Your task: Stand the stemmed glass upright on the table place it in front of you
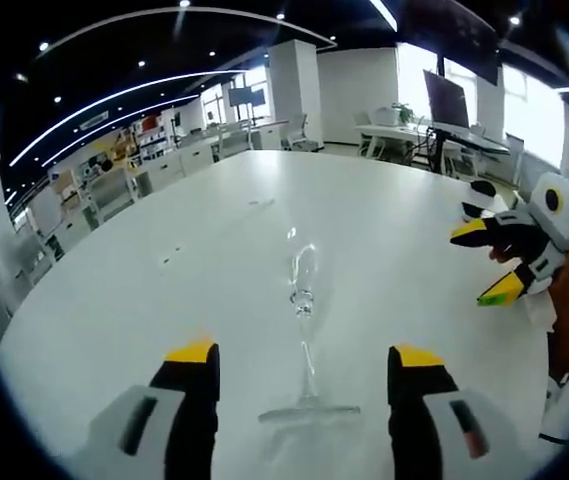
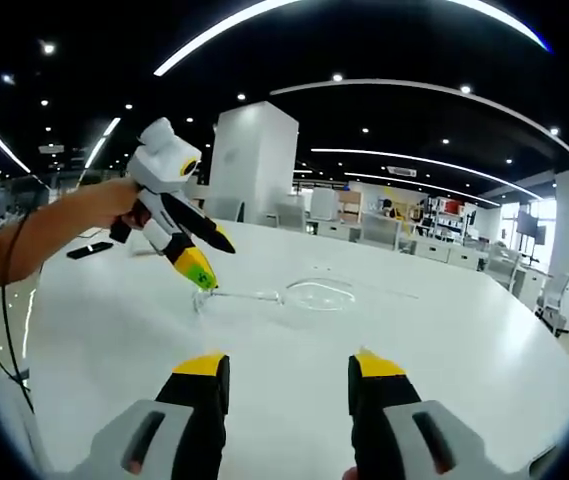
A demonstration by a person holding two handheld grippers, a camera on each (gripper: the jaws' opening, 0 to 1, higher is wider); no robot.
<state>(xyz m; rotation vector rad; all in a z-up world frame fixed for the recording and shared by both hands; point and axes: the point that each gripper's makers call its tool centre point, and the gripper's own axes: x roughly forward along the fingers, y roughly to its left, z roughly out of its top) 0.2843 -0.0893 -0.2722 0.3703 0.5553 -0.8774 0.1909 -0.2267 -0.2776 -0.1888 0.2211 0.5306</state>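
Clear stemmed glass (image 1: 304, 330) lying on white table (image 1: 164, 260), faint outline, left gripper (image 1: 304, 375) spread around its foot, right gripper (image 2: 289, 385) spread, empty

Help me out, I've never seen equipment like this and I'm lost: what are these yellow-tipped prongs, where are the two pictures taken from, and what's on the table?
No robot here: a person holds a hand tool with two jaws in each hand, and a small camera rides on each. The left gripper view looks along the left gripper, whose yellow-tipped jaws stand apart. Between and beyond them a clear stemmed glass lies on its side on the white table, foot nearest the camera. The right gripper comes in from the right, held in a hand. The right gripper view looks the other way: its own jaws, also apart, rise from the bottom, with the same glass lying beyond. Nothing is held; both grippers are empty. Behind is an open office with desks.
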